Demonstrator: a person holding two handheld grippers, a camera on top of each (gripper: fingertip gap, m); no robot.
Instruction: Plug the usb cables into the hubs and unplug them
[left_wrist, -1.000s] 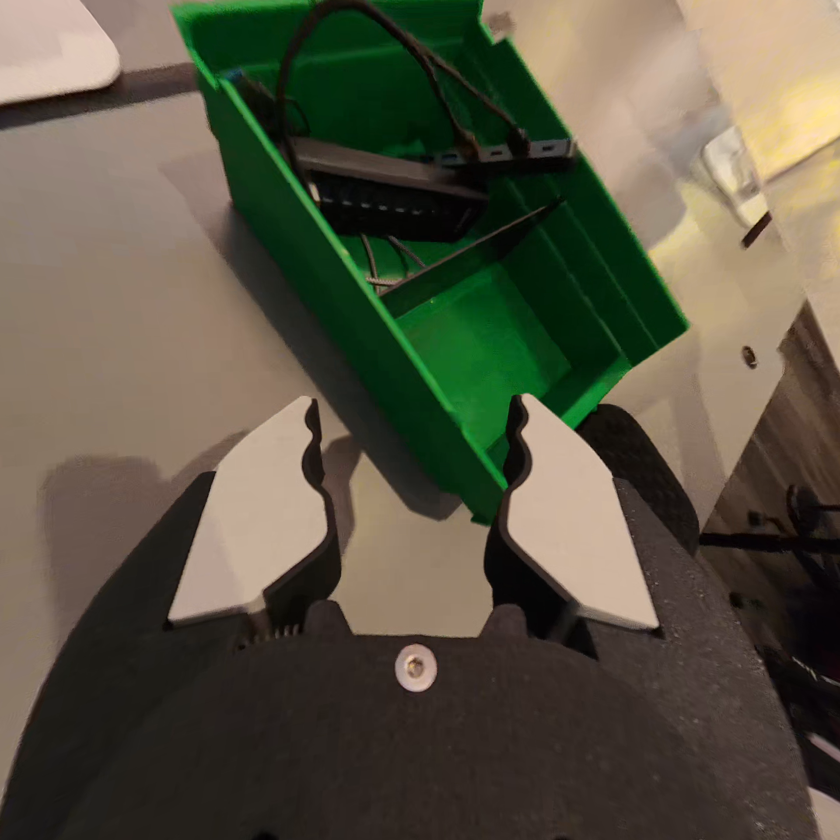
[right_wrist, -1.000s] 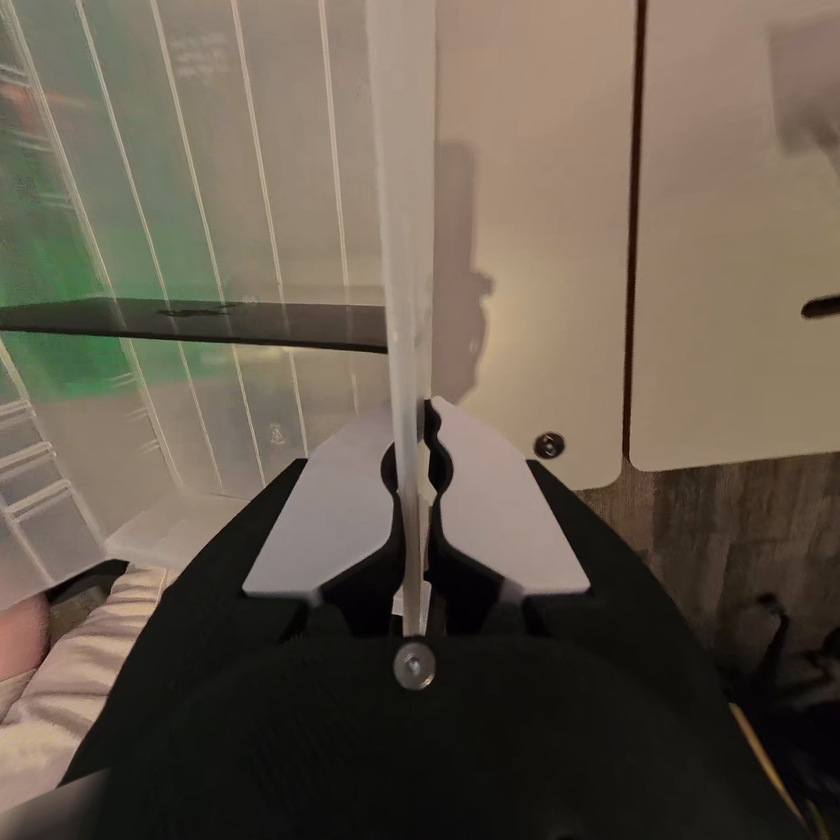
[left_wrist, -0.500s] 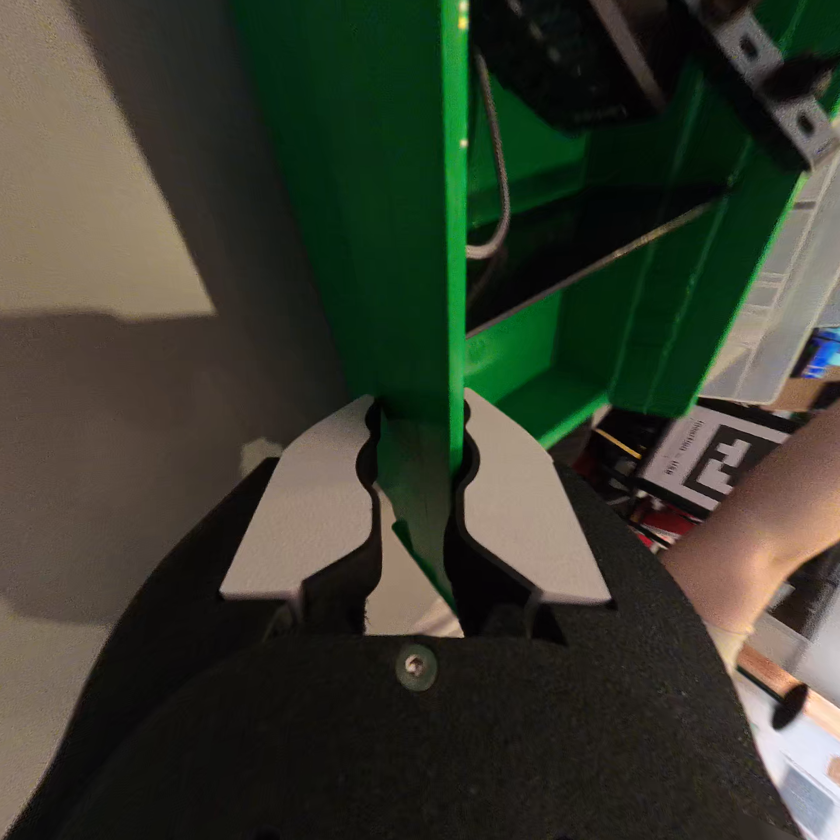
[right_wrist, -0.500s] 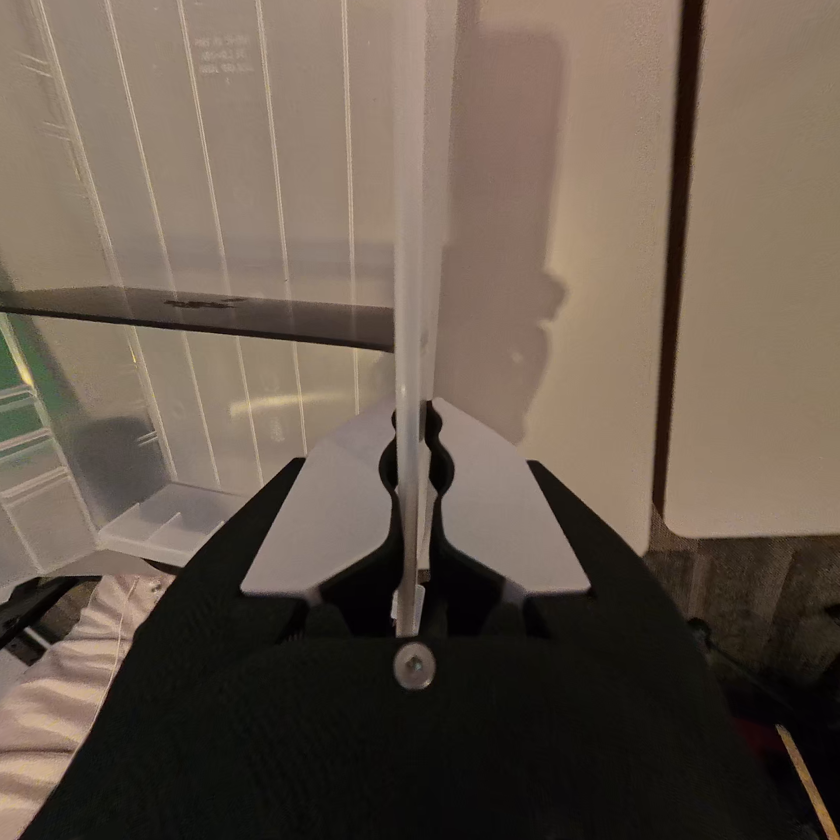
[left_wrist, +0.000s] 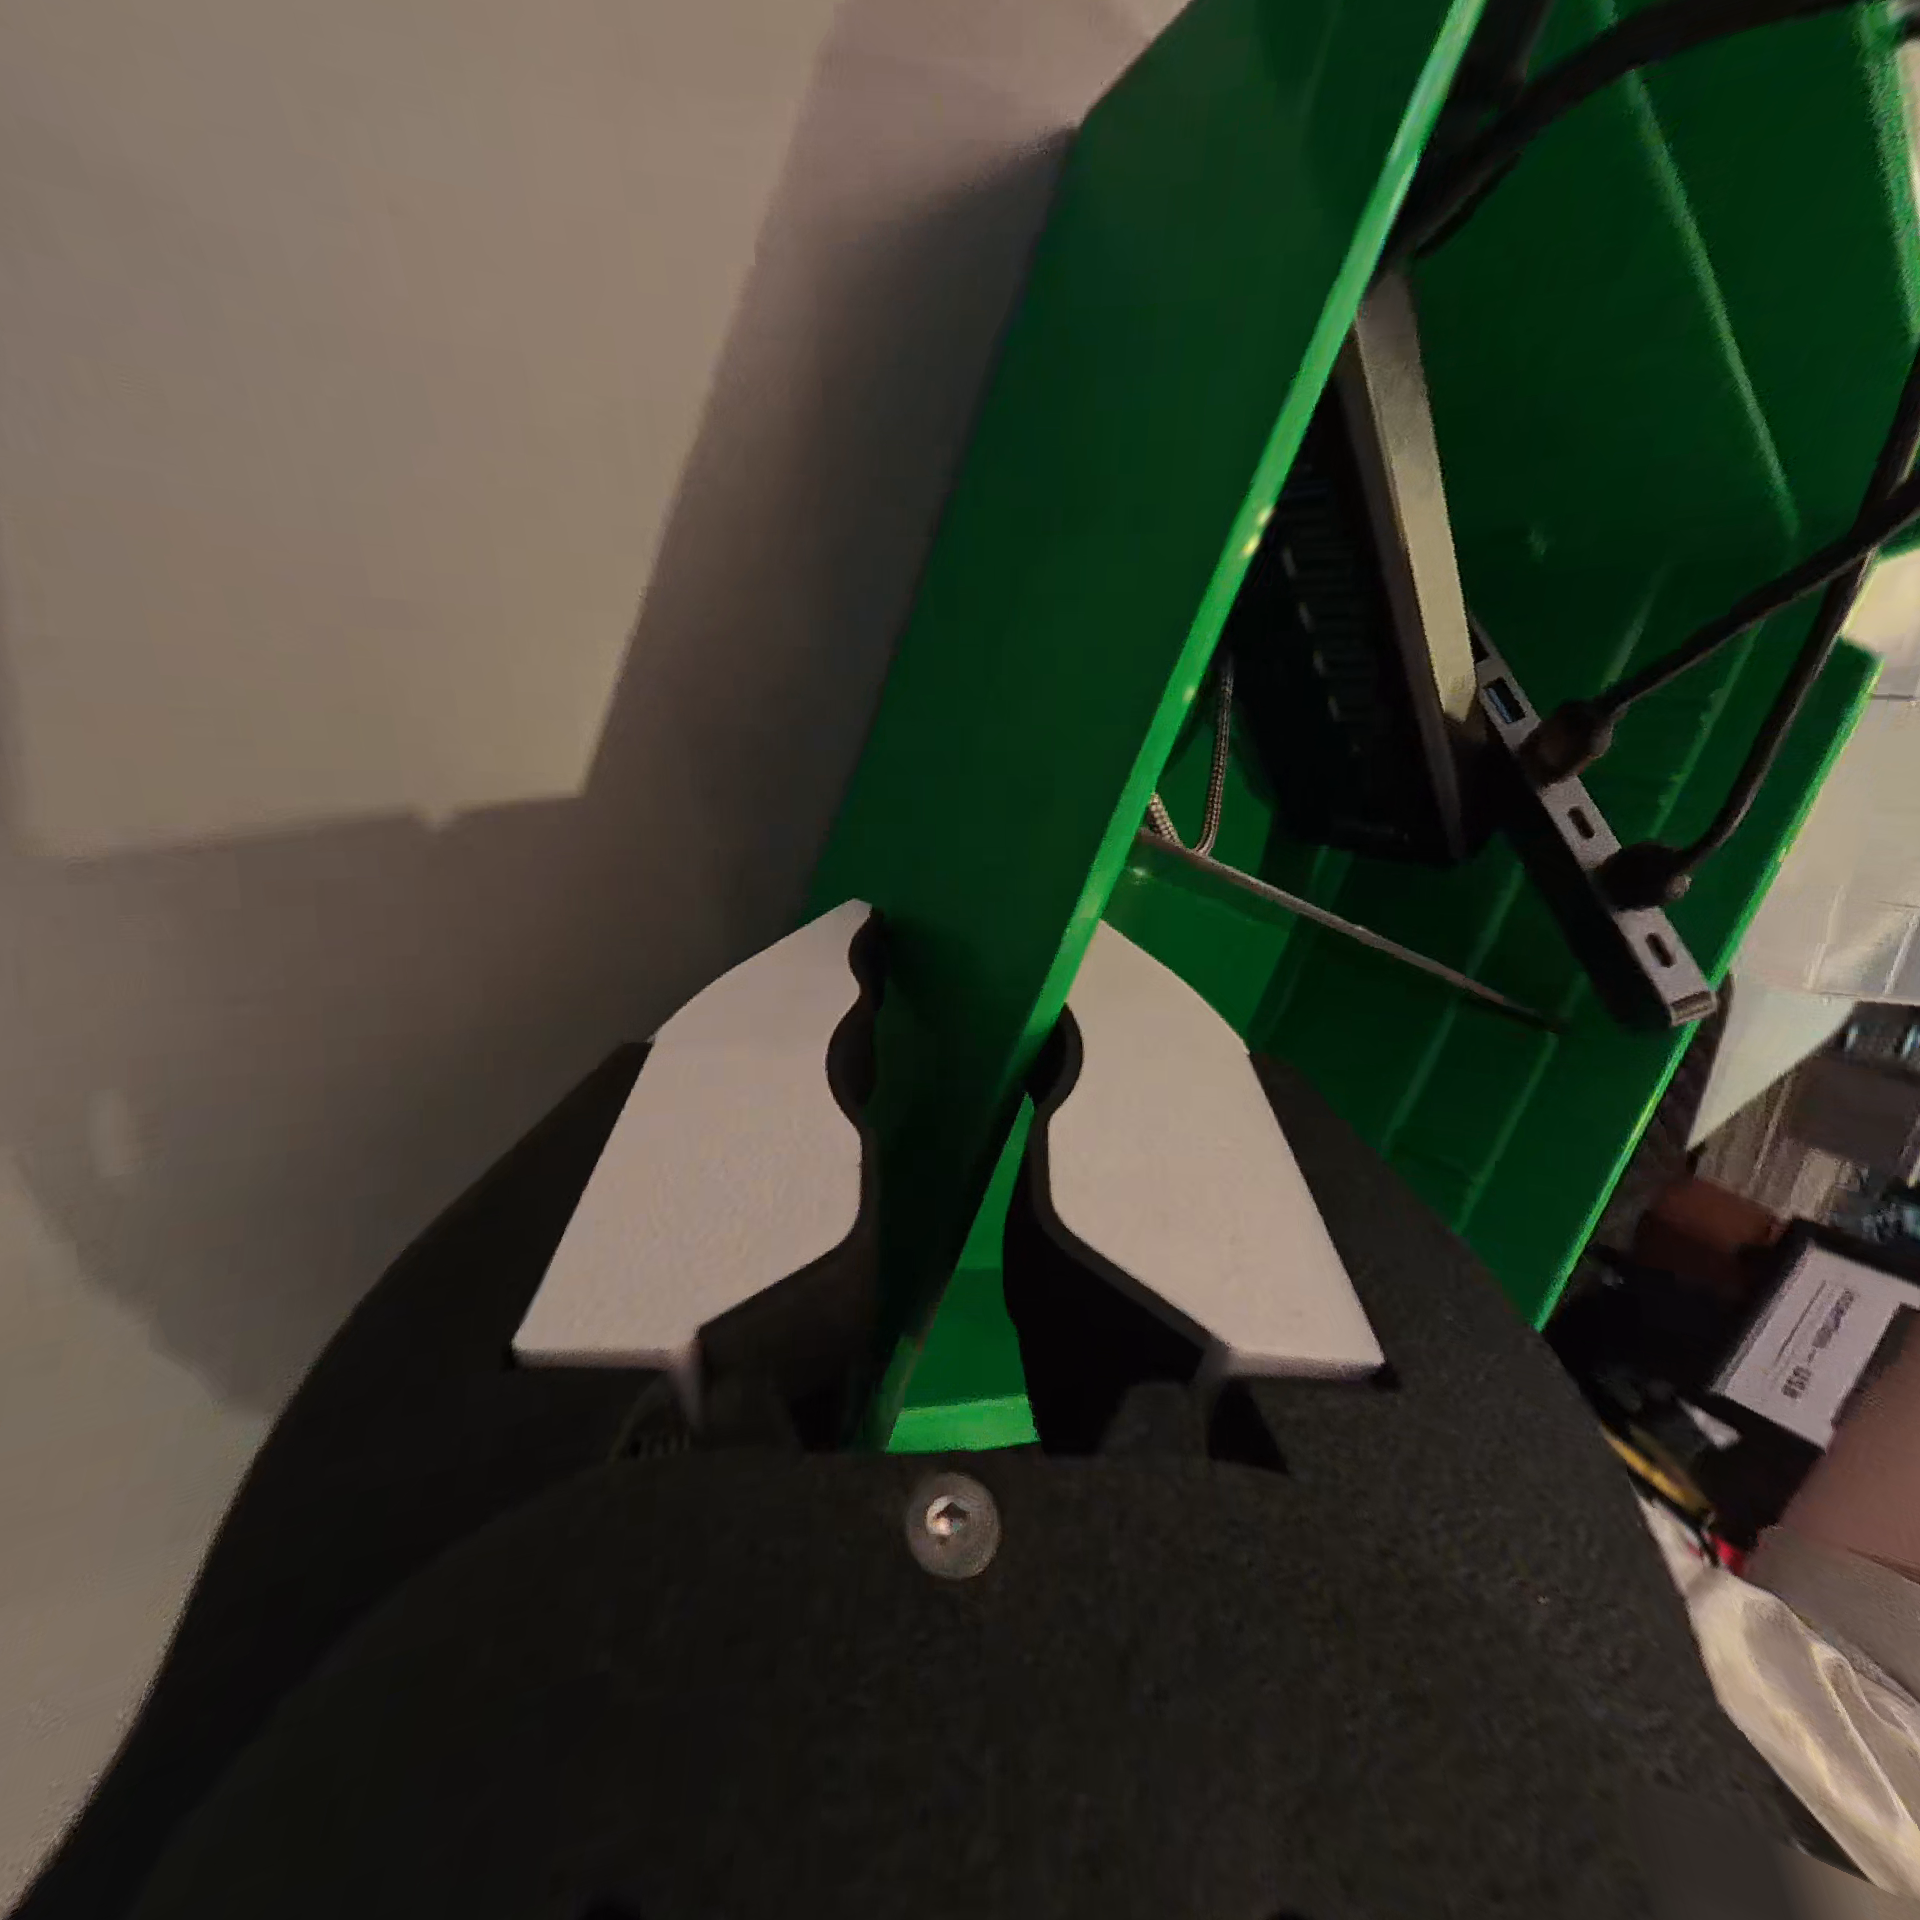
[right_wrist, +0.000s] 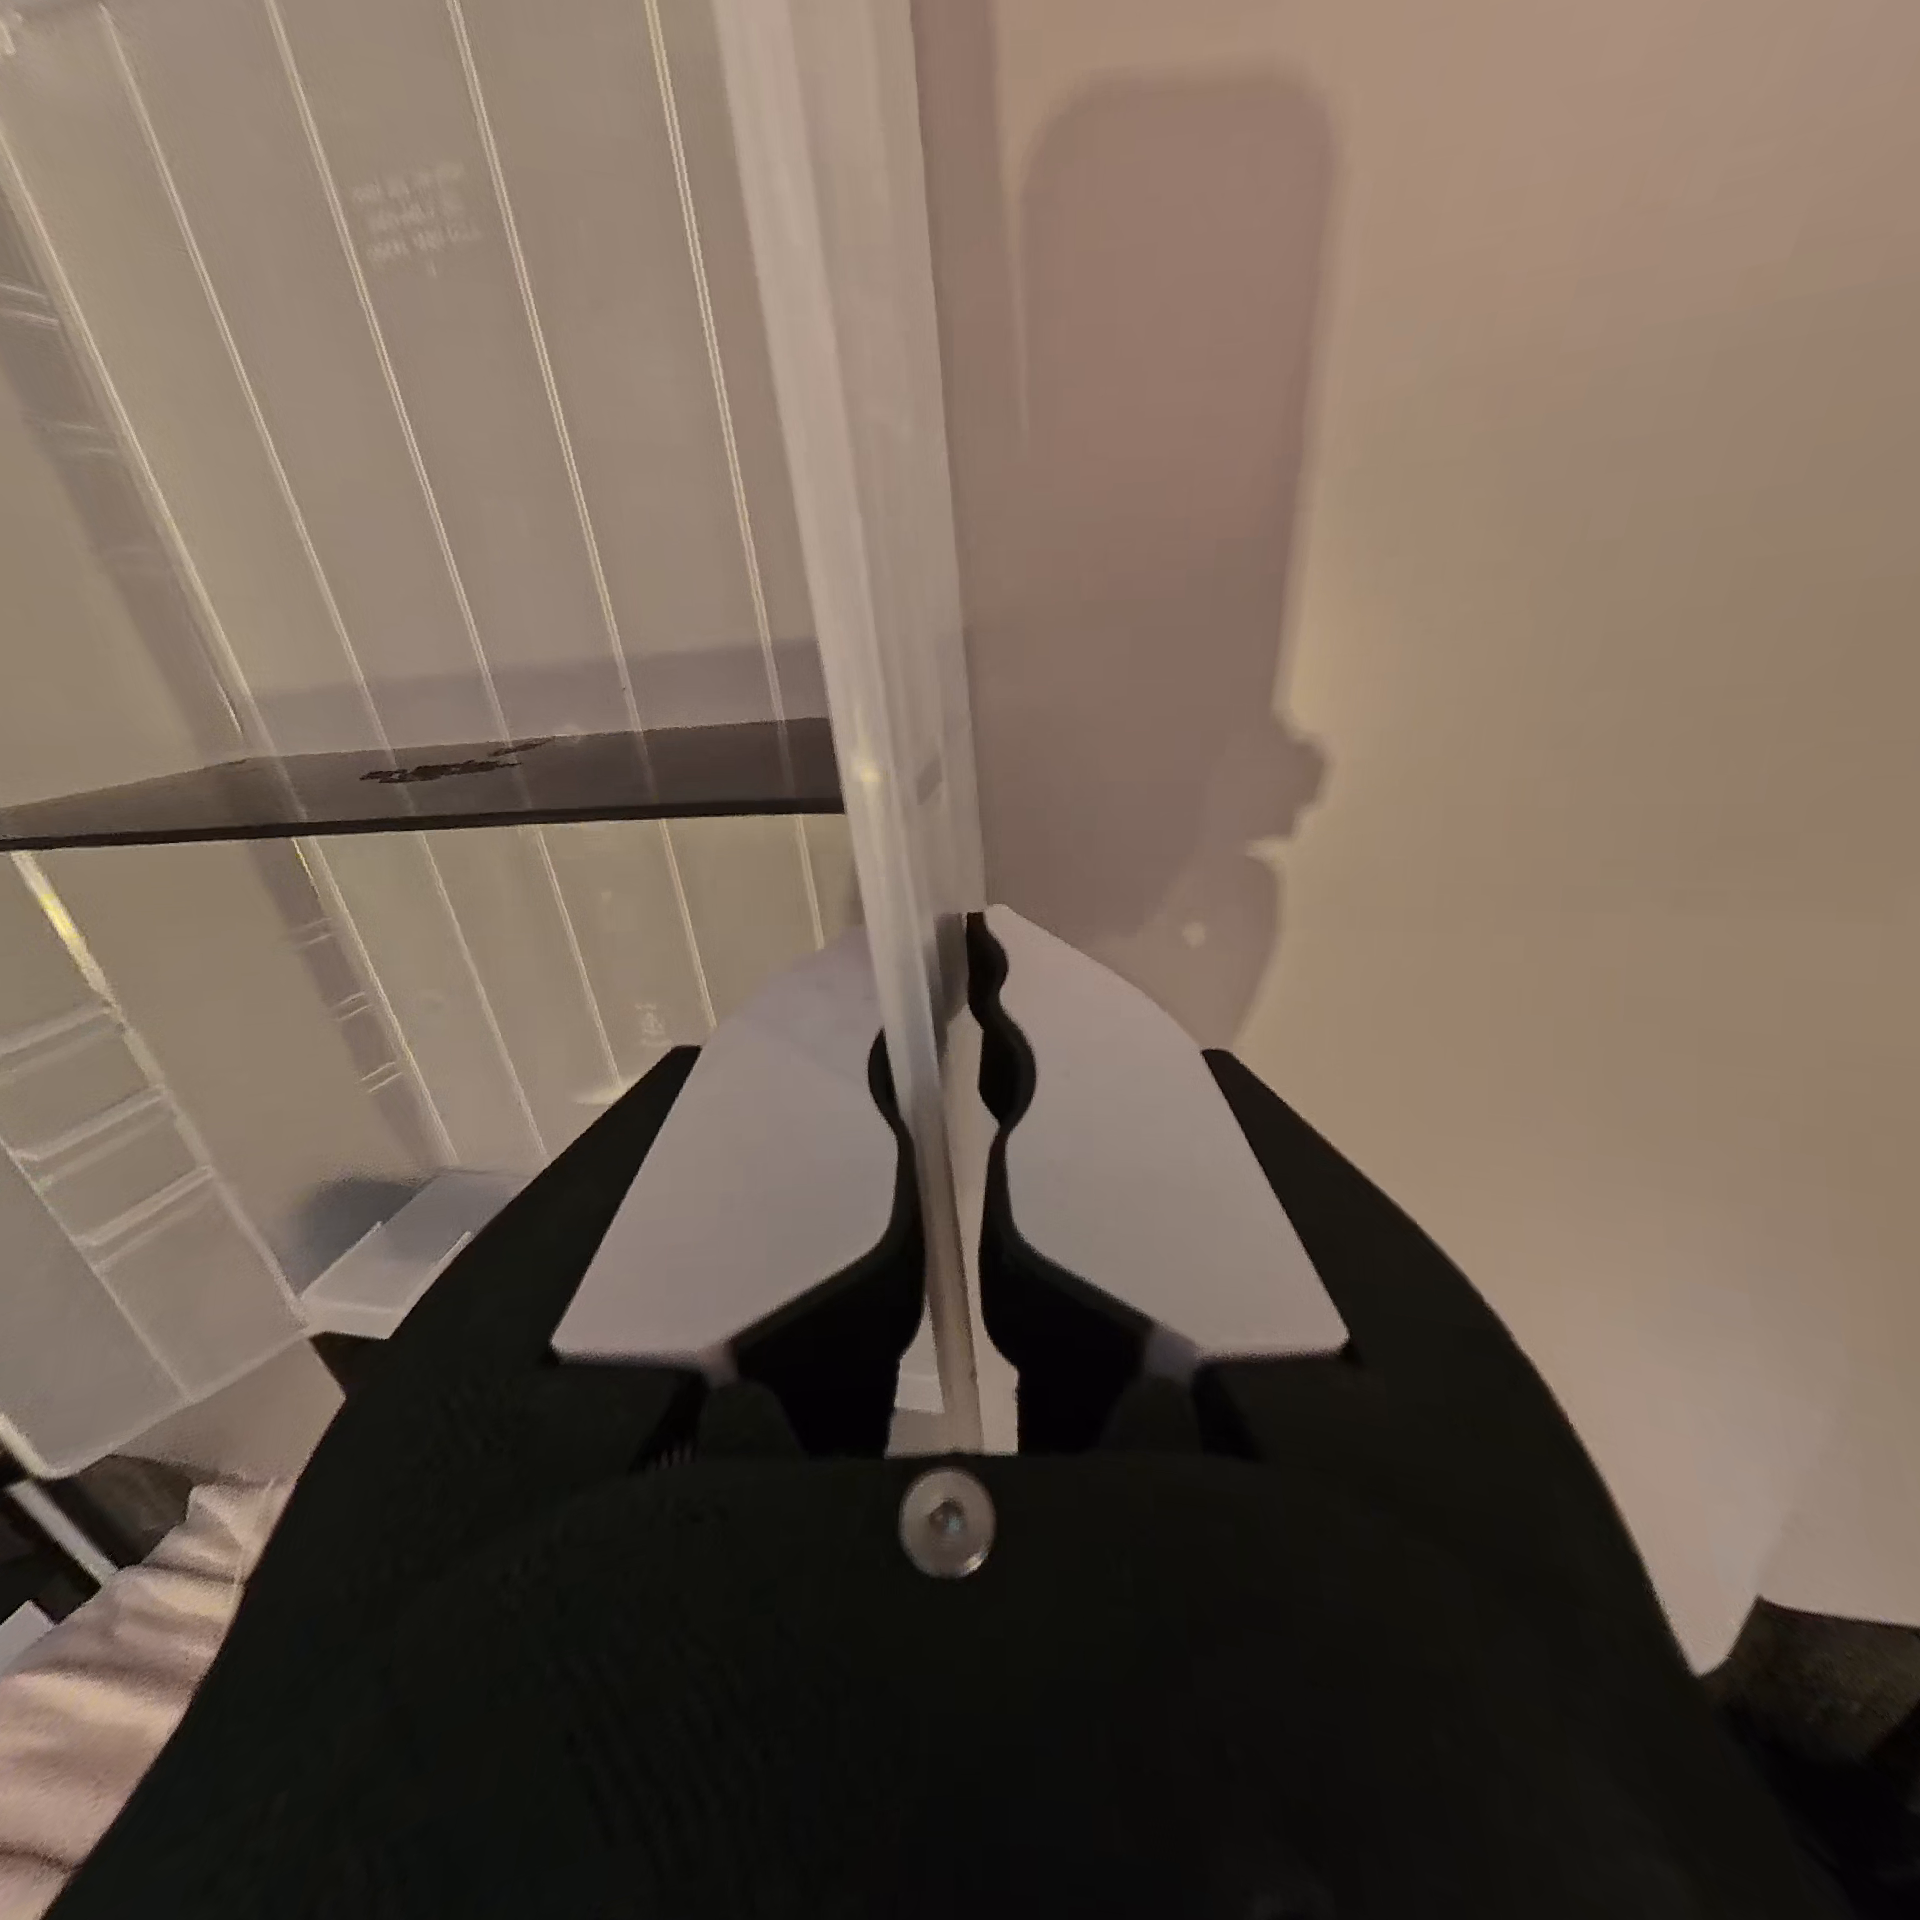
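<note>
Left gripper (left_wrist: 971, 997) clamped on the side wall of the green bin (left_wrist: 997, 644), jaws narrow around it, probably to carry it. Hubs (left_wrist: 1403, 582) and black cables (left_wrist: 1714, 644) inside the bin, nothing pulled out for plugging. Right gripper (right_wrist: 951, 997) pinched almost shut on the rim of a clear bin (right_wrist: 436, 582), likely for the same reason. Against a second ago: left jaws wide and clear of the green bin then, now gripping; right grip unchanged, worktop (right_wrist: 1558, 520) closer behind.
</note>
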